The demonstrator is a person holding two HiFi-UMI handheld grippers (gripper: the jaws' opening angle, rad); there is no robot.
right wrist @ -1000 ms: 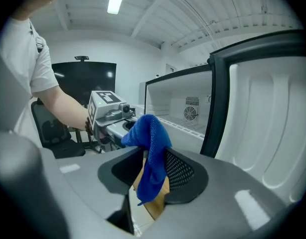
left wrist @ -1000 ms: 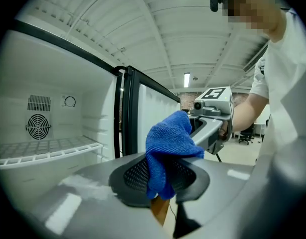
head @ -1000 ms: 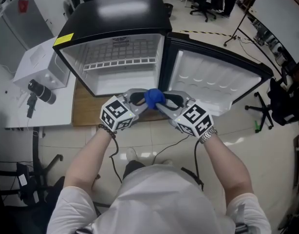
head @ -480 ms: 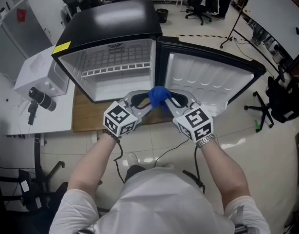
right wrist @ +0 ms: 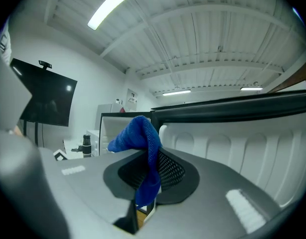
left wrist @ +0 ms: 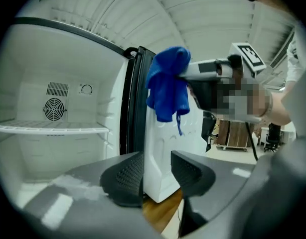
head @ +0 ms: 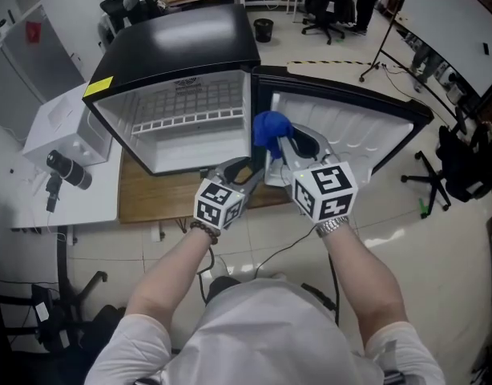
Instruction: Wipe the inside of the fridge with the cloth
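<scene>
A person seen from above stands facing a small black fridge [head: 182,34] whose door [head: 350,127] is swung open to the right. The fridge sits on a wooden board [head: 142,187] on a tiled floor. Inside, one white wire shelf [head: 194,103] crosses the white interior, and the left gripper view shows a round fan grille [left wrist: 54,108] on the back wall above that shelf.

The right gripper [head: 276,139] is raised in front of the fridge, near the hinge edge where the door meets the body. Its jaws have just been closing, and they are clamped on a blue cloth [head: 270,131]. In the right gripper view the cloth [right wrist: 143,138] is pinched between the two dark pads, bunched above them with a tail hanging below.

The left gripper [head: 258,172] is lower and just to the left of the right one. Its jaws have just been opening; they stand apart with nothing held between them, and the white edge of the door shows through the gap. From the left gripper view the cloth [left wrist: 168,91] hangs from the right gripper, above and ahead, apart from the left jaws.

A white bench [head: 62,191] stands left of the fridge.
</scene>
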